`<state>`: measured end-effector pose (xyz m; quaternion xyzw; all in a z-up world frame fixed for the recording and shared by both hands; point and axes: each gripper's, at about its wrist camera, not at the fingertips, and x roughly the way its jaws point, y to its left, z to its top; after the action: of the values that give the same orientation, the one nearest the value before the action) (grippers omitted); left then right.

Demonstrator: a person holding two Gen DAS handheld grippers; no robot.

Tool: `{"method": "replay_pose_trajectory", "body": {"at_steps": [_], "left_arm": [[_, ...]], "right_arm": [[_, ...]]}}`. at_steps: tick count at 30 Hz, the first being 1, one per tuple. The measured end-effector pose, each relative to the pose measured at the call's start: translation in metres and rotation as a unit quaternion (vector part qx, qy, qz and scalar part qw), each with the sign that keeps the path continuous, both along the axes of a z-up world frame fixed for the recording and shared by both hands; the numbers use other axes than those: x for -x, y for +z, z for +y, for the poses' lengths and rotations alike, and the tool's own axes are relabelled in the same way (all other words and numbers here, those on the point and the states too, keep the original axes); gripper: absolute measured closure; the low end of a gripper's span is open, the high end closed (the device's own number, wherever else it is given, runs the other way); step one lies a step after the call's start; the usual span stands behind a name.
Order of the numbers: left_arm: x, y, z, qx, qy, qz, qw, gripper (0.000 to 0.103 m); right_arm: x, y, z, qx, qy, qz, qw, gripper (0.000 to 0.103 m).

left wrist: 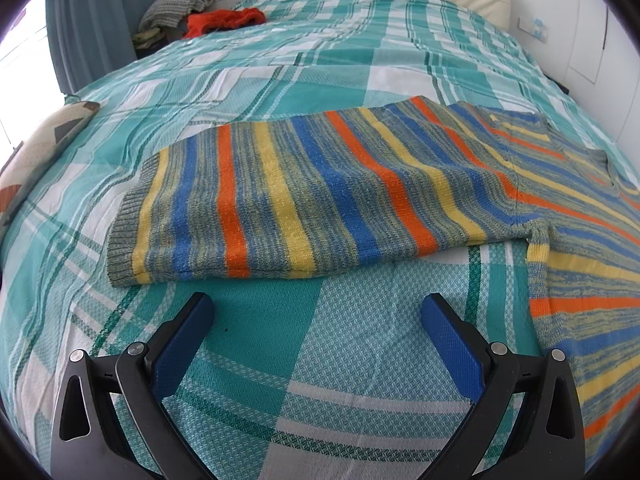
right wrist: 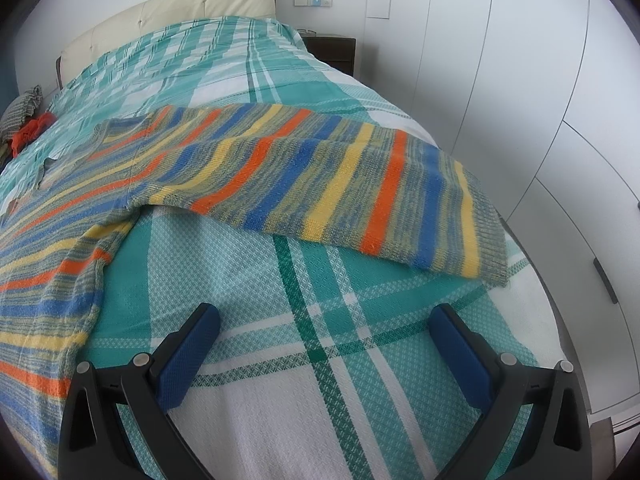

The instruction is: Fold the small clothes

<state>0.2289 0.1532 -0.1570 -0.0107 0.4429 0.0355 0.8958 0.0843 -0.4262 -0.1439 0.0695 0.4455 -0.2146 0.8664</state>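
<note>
Striped knit sweater spread flat on bed, body toward middle, one sleeve out to each side. Left sleeve lying straight across left wrist view, ribbed cuff at far left end. Right sleeve likewise in right wrist view, cuff at far right near bed edge. Not yet folded, by the look of it.

Left gripper wide apart, nothing held, hovering over bare bedspread just short of left sleeve's lower edge. Right gripper same: spread wide, empty, over bedspread just below right sleeve.

Handling, as a guess: soft, floppy, light-to-medium knit; no stiffness, so will sag and drape wherever unsupported. Coarse weave, prob. good friction on pads, low slip risk. Stretchy, so pulling hard likely distorts shape. Best hold prob. ribbed cuff or sleeve's lower edge, pinching both layers, then lifting inward over body. Bedspread underneath also soft & wrinkled; risk of nipping it along w/ sleeve.

Looks: horiz. bands of blue, orange, yellow over grey-green mottled yarn, grey ribbing at cuffs. Neck opening visible at left of right wrist view. Other clothes piled at far corner of bed, incl. red-orange garment.
</note>
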Motion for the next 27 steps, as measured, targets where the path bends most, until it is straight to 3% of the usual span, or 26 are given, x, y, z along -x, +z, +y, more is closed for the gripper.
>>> {"method": "replay_pose_trajectory", "body": {"at_steps": [27], "left_arm": [[0.0003, 0.0001, 0.0000, 0.000, 0.000, 0.000, 1.0000, 0.000]], "right_arm": [[-0.0010, -0.0003, 0.0002, 0.000, 0.000, 0.000, 1.000, 0.000]]}}
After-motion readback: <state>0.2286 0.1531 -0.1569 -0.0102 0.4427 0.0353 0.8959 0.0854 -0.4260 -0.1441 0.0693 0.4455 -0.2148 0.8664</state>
